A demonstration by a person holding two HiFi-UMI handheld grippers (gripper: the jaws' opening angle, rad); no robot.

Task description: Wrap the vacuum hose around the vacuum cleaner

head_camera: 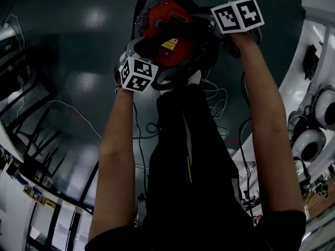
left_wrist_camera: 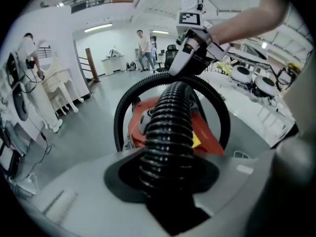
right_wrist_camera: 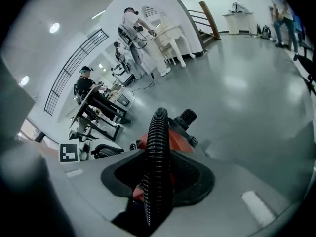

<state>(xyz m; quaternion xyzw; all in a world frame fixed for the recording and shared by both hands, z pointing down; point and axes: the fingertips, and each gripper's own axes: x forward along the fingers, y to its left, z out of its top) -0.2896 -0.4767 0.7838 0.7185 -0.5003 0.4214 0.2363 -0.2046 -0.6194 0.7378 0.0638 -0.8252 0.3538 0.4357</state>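
A red vacuum cleaner (head_camera: pixel 170 33) stands on the grey floor just in front of the person's feet. Its black ribbed hose (left_wrist_camera: pixel 170 132) arches over the red body (left_wrist_camera: pixel 210 137) and runs back between my left gripper's (left_wrist_camera: pixel 169 177) jaws, which are shut on it. In the right gripper view a thinner-looking stretch of the hose (right_wrist_camera: pixel 159 147) rises from between my right gripper's (right_wrist_camera: pixel 157 184) jaws, also shut on it, with the red body (right_wrist_camera: pixel 178 141) behind. In the head view the left gripper (head_camera: pixel 140 61) is at the vacuum's near left and the right gripper (head_camera: pixel 230 33) at its right.
Loose cables (head_camera: pixel 217 101) lie on the floor beside the person's dark trousers (head_camera: pixel 191 156). White rounded machines (head_camera: pixel 314 129) line the right, black-legged tables (head_camera: pixel 26 114) the left. People (left_wrist_camera: pixel 144 48) stand far back by white desks (right_wrist_camera: pixel 165 43).
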